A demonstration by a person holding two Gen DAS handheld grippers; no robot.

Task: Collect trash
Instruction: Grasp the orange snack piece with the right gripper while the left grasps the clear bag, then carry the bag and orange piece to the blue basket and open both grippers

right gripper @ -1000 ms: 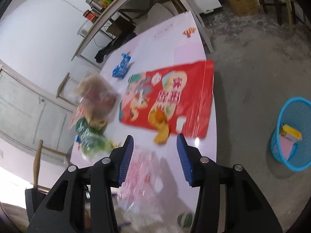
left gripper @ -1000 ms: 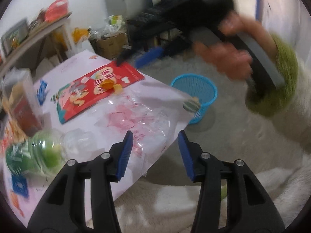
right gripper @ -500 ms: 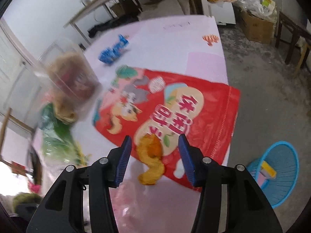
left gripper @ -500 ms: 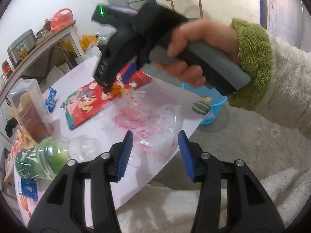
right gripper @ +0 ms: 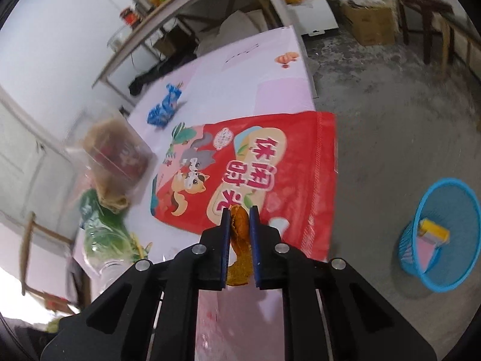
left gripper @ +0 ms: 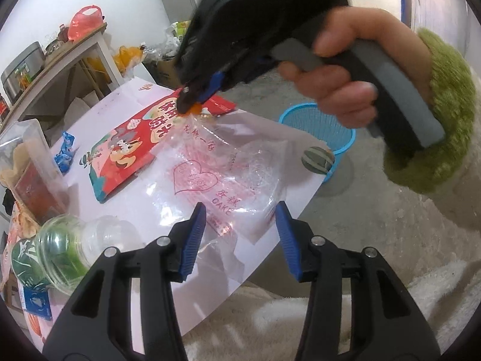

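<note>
While the right gripper is pinching the orange peel by its thin edge over the red snack bag at frame centre, with the left gripper idling released, the peel is risking slipping before reaching the blue basket at lower right.

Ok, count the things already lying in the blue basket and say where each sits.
2 visible in the blue basket on the floor: a yellow packet near the middle, and a pink flat piece just below it, against the wall. Its rim may hide more.
</note>
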